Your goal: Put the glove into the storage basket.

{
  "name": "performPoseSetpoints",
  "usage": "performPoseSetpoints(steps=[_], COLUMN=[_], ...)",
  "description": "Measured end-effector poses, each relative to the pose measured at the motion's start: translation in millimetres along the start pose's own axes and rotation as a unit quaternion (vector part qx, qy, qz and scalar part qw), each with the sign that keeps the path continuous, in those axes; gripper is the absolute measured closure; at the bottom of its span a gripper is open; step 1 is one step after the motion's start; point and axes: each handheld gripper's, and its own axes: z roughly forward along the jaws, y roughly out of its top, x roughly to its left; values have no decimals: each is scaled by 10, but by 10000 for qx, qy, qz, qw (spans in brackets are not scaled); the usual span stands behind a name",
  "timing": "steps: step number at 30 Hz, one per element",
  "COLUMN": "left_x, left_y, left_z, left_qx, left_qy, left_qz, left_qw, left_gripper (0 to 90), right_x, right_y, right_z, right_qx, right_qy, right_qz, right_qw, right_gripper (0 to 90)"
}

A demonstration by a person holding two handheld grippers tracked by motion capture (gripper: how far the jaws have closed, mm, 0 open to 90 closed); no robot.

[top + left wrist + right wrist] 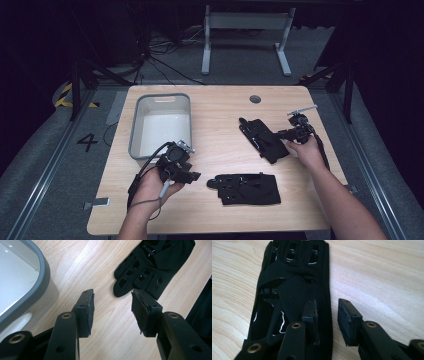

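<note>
Your right gripper [327, 322], jaws parted, straddles the cuff edge of a black fingerless fabric glove [294, 290]; next, close and lift. Your left gripper [112, 312] hovers open, empty, short of a second black glove [152, 265].

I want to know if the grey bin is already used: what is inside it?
The grey bin holds nothing visible: its pale floor is bare in the high view. The near wall hides a thin strip of floor. Both black gloves lie on the table.
</note>
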Motion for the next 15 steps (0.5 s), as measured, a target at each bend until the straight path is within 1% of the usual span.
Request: performPoseSetpoints(steps=[1,3,5,6,7,9,10,11,14,15], left_x=[2,5,3,0,-5,-12,-14,-14,-9,-7], left_y=[0,0,1,1,2,2,2,2,-1,-2], left_z=[2,7,9,10,11,8,0,0,-12,-16], left_qx=[1,6,13,16,19,-4,-33,-33,-64,-71], left_qy=[-1,-1,0,-5,-9,1,28,28,31,31], left_qz=[1,1,6,6,8,22,18,18,2,9], left_qw=[10000,10000,10000,10000,10000,10000,10000,10000,10000,10000], left_gripper=[532,532,532,532,532,532,532,533,533,532], right_x=[0,14,31,48,48,77,105,105,118,124], right_y=[-4,-10,-11,-8,-8,-7,-6,-6,-4,-5], right_z=[23,57,76,80,80,88,94,94,100,102], right_qx=[53,163,184,194,194,188,203,203,197,192], right_qy=[17,-12,-53,-115,-115,-240,-321,-321,-286,-301], right_qz=[15,-36,-80,-154,-154,-259,-322,-322,-296,-320], right_qw=[10000,9999,9998,9996,9996,9992,9988,9988,9990,9988], right_gripper=[669,663,660,658,658,630,648,648,698,709])
